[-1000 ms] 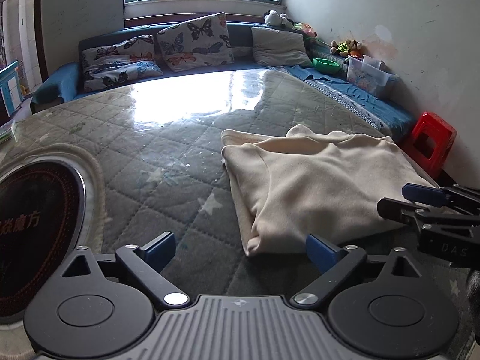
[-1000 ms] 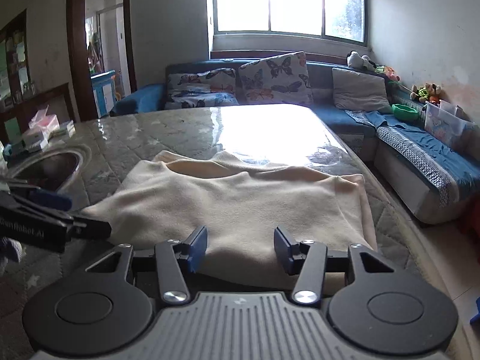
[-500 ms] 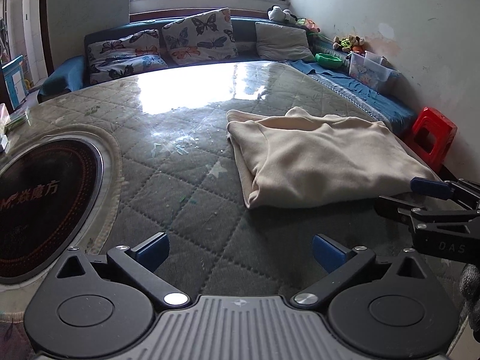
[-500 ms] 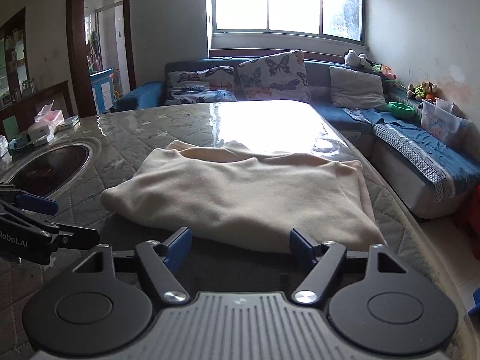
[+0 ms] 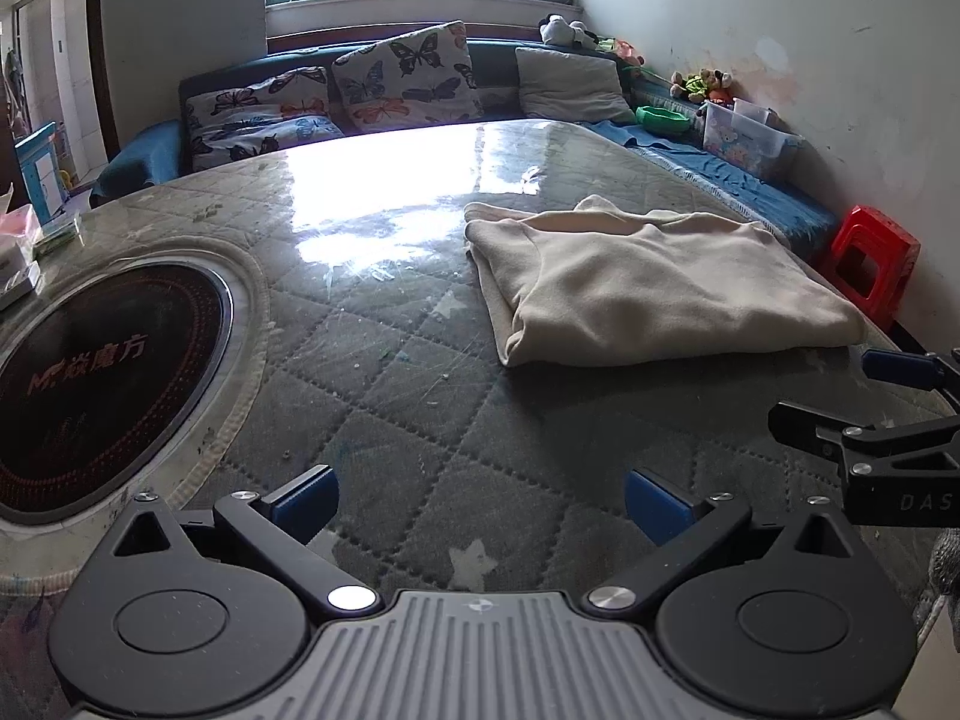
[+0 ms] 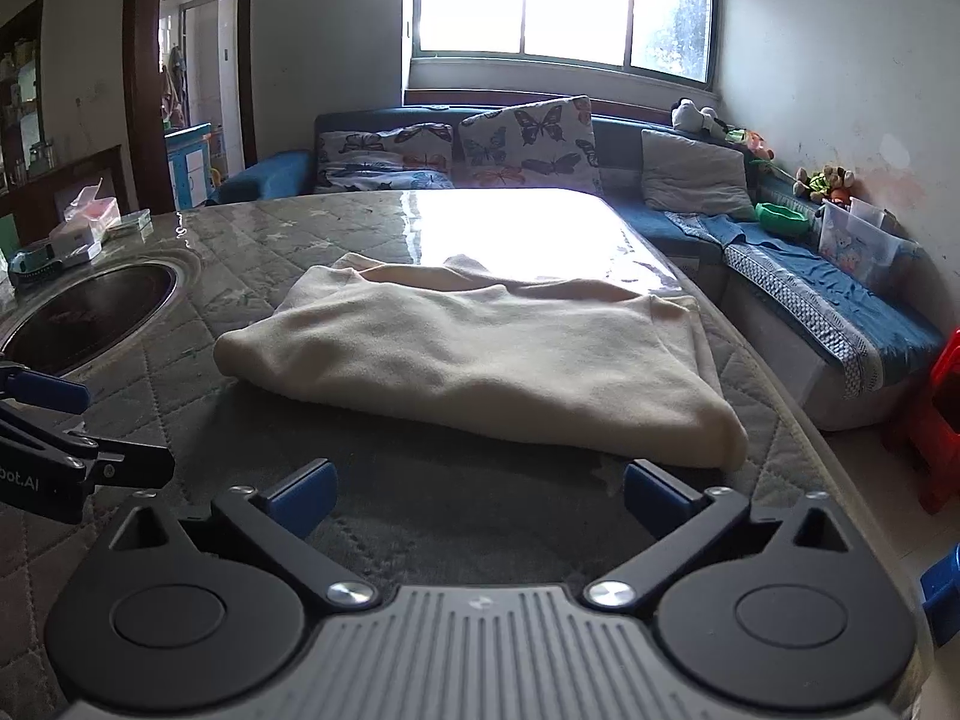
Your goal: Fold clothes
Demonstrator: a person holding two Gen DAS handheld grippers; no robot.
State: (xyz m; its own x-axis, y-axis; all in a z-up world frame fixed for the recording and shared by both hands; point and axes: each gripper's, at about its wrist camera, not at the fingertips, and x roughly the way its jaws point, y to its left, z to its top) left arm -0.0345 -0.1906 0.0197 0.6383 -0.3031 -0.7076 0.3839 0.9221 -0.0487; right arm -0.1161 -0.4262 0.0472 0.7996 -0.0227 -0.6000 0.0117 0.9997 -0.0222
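Both hand-held grippers, left (image 5: 477,504) and right (image 6: 477,495), have drawn back wide open and empty; the cream knit garment (image 6: 480,360) lies folded, released on the quilted grey tabletop (image 5: 390,396), far right, suggesting this fold is complete.

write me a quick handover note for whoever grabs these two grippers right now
Left gripper: open, empty, over bare table short of the garment.
Right gripper: open, empty, just short of the garment's near edge.
Cream garment: lies folded into a rough rectangle on the quilted table cover, beside the round cooktop.
Done: the folds seen so far.
Left: probably one more fold or tidying the edges; judge on pickup.
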